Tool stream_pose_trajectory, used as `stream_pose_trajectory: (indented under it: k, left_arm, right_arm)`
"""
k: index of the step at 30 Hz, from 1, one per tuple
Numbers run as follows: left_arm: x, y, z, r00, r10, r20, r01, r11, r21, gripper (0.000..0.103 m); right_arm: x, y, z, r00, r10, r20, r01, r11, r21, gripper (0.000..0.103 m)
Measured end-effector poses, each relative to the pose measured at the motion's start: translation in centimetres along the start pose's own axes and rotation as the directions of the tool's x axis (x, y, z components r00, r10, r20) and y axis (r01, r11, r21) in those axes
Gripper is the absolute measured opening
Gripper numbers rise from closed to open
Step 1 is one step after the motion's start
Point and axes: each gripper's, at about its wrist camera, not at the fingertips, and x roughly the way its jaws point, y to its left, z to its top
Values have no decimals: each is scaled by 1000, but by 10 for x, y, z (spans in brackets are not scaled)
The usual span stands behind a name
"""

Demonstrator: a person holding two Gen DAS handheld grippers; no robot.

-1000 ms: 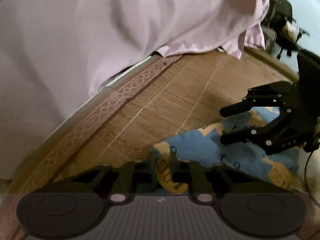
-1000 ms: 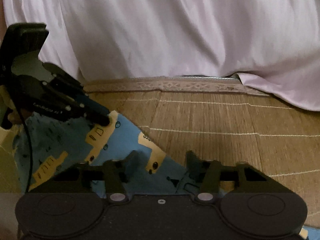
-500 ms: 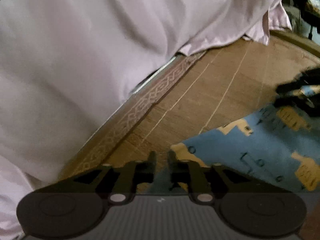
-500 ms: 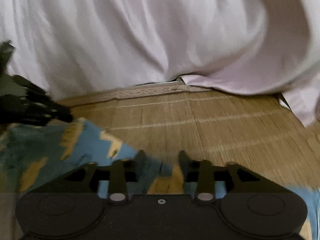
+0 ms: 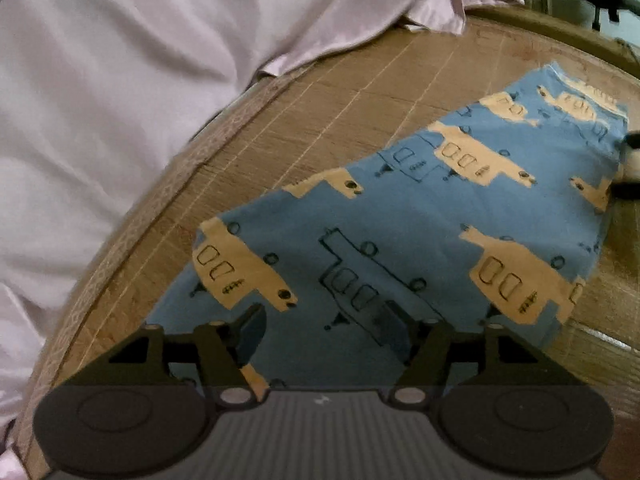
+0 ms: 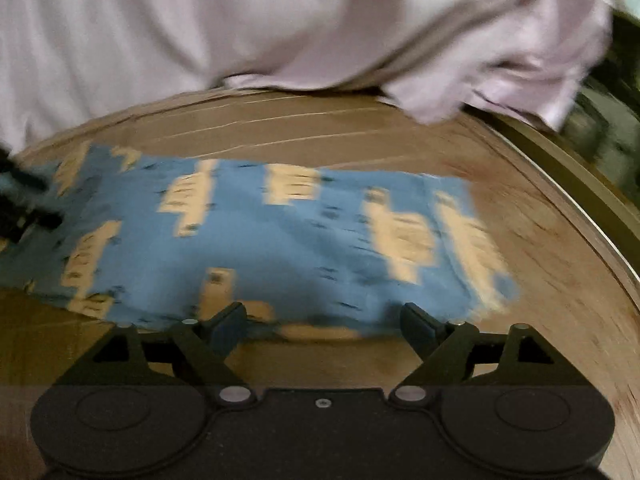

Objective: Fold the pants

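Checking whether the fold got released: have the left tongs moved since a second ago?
Yes. The left tongs, then shut on the pants, are now open and farther from the pale bedsheet.

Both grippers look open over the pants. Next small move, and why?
Probably bring the left gripper down to pinch the near edge of the blue pants. Both sets of jaws stand wide apart and hold nothing, and the pants lie flat on the woven mat. The right gripper sits just short of the cloth edge.

Left claw (image 5: 324, 328) jaws spread wide; right claw (image 6: 324, 324) jaws spread wide, both empty
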Motion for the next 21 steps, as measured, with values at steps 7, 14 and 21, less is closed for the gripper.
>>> stream_pose_trajectory:
  k: [7, 14, 21]
  left_arm:
    - [-15, -25, 34, 1000, -14, -18, 15, 999, 28, 92]
    - [-25, -99, 110, 997, -80, 7, 76, 972, 224, 101]
    - [-5, -175, 186, 991, -126, 54, 81, 859, 506, 103]
  right_arm:
    - [-20, -72, -12, 990, -104, 99, 81, 972, 219, 102]
    - [-11, -106, -17, 985, -127, 120, 88, 953, 290, 102]
    - [-1, -122, -19, 984, -68, 164, 13, 949, 315, 102]
